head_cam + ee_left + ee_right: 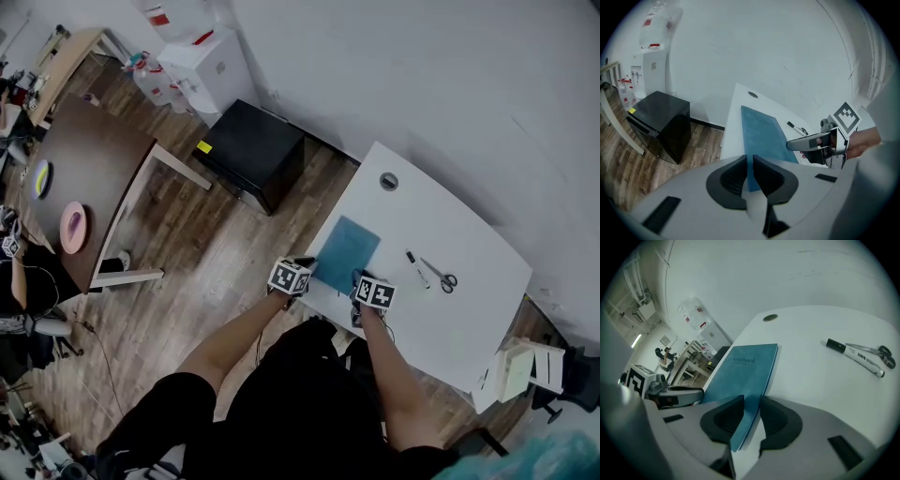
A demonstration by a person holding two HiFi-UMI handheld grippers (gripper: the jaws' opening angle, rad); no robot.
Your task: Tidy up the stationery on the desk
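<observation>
Left claw (749, 161) and right claw (751, 401) each clench the near edge of the thin, probably light, semi-stiff notebook (345, 251), centre frame.

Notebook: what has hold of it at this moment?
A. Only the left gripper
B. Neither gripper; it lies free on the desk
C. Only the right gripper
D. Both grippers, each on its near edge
D: the left gripper and the right gripper each have their jaws closed on the near edge of the teal notebook, as each gripper view shows.
</observation>
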